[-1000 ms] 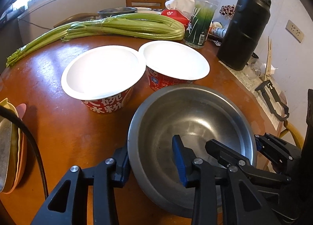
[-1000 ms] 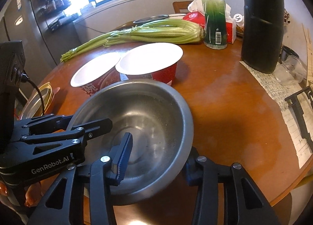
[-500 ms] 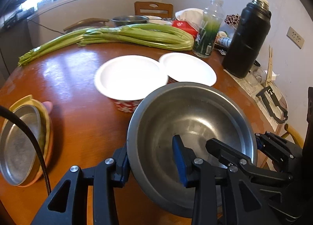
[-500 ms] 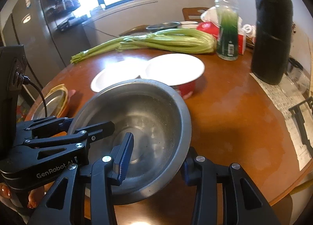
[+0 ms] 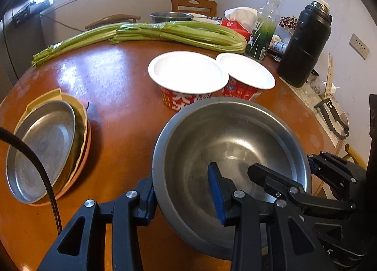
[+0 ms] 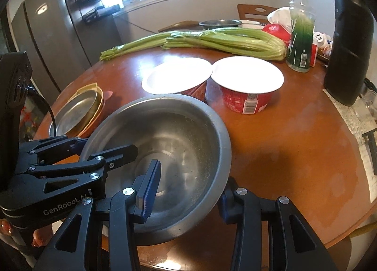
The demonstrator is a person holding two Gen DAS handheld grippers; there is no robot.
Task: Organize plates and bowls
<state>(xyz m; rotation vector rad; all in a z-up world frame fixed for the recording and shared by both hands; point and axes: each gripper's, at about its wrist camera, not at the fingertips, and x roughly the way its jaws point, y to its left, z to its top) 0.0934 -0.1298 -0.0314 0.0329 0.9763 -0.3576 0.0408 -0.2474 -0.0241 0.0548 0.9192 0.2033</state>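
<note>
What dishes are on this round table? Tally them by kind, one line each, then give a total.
Large steel bowl, gripped at its rim: 1
Red paper bowls with white insides: 2
Round steel plate topping the left stack: 1
Yellow dish beneath it: 1
Orange plate at the bottom: 1
Total: 6

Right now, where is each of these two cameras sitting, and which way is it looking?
Left wrist: sits on the left gripper, looking down across the steel bowl to the paper bowls; the right gripper shows too.
Right wrist: sits on the right gripper, same bowl; left gripper and fingertips show.
Shared: bowl, celery, plate stack.
</note>
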